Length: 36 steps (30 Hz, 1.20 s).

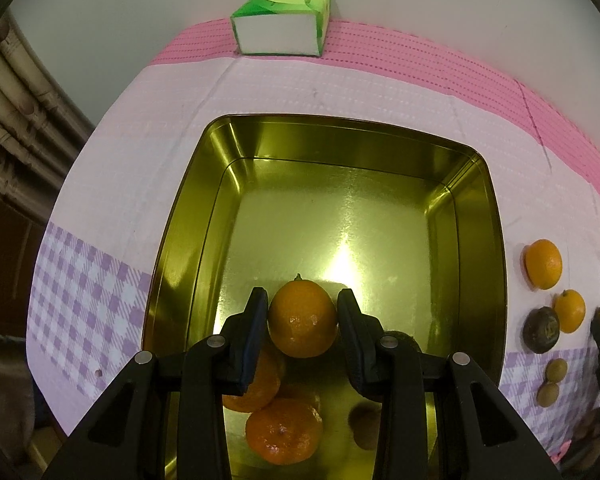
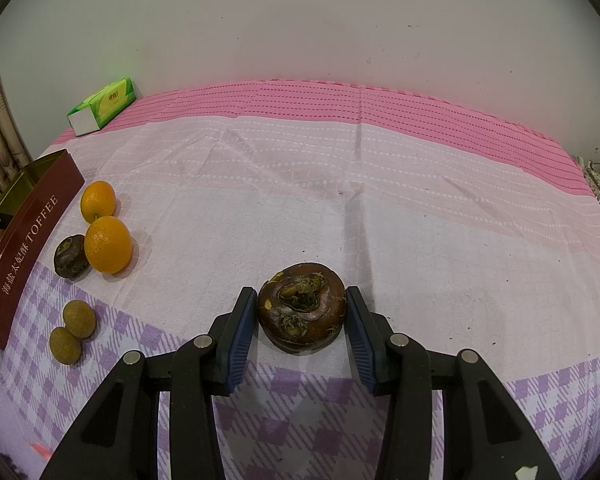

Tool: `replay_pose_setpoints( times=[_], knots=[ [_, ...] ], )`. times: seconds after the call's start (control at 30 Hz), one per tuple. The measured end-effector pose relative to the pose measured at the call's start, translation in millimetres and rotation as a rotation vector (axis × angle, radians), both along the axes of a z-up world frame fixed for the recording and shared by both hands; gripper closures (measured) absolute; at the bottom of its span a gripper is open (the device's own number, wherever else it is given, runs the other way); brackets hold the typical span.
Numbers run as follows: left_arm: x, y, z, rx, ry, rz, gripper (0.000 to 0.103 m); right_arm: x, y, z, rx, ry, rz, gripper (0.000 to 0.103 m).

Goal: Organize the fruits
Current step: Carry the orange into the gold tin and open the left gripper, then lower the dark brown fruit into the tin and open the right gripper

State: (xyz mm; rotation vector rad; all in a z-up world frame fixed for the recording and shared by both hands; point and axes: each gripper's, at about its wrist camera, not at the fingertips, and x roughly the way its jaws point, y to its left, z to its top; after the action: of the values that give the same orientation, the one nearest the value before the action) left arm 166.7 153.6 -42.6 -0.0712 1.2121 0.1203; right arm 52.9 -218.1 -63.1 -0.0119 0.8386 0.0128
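My left gripper (image 1: 302,312) is shut on an orange (image 1: 302,320) and holds it above the inside of the gold tin (image 1: 476,216). Two more oranges (image 1: 284,432) and a dark brown fruit lie in the tin's near end below it. My right gripper (image 2: 302,312) stands with its pads (image 2: 242,328) on either side of a dark brown fruit (image 2: 302,306) that rests on the cloth; a thin gap shows at each side. On the cloth beside the tin lie two oranges (image 2: 108,244), another dark fruit (image 2: 71,257) and two small green-brown fruits (image 2: 79,319).
The tin shows in the right wrist view as a dark red box marked TOFFEE (image 2: 28,236) at the far left. A green tissue pack (image 1: 282,20) lies at the table's far edge by the wall. The pink and purple checked cloth (image 2: 420,220) covers the table.
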Motion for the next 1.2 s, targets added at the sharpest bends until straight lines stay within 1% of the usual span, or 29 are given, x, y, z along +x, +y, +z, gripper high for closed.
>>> replay_pose_setpoints(
  times=[0.23,0.43,0.6,0.73,0.83,1.03,1.2],
  knots=[
    [-3.1,-0.1,1.7,0.012,0.001,-0.009,0.065,0.0,0.1,0.1,-0.001,0.0,0.0,0.06],
    [-13.7,4.4,14.3,-0.002,-0.021,-0.015,0.064,-0.1,0.3,0.2,-0.001,0.001,0.0,0.06],
    [-30.0,6.2,27.9,0.009,-0.054,-0.05,0.052,-0.2,0.5,0.2,-0.003,0.001,0.0,0.061],
    [-46.2,8.8,37.5,0.031,-0.086,-0.06,0.05,-0.3,0.3,-0.1,-0.006,0.001,0.001,0.061],
    [-59.0,17.1,41.9,0.032,-0.107,-0.043,0.044,-0.3,0.4,-0.2,-0.007,0.001,0.001,0.061],
    [-85.7,32.2,46.0,0.04,-0.14,-0.013,0.042,0.3,-0.1,-1.4,-0.014,0.001,-0.003,0.062],
    [-104.6,43.0,47.5,0.039,-0.162,0.016,0.035,-0.7,2.4,-2.4,-0.014,0.002,-0.02,0.063]
  ],
)
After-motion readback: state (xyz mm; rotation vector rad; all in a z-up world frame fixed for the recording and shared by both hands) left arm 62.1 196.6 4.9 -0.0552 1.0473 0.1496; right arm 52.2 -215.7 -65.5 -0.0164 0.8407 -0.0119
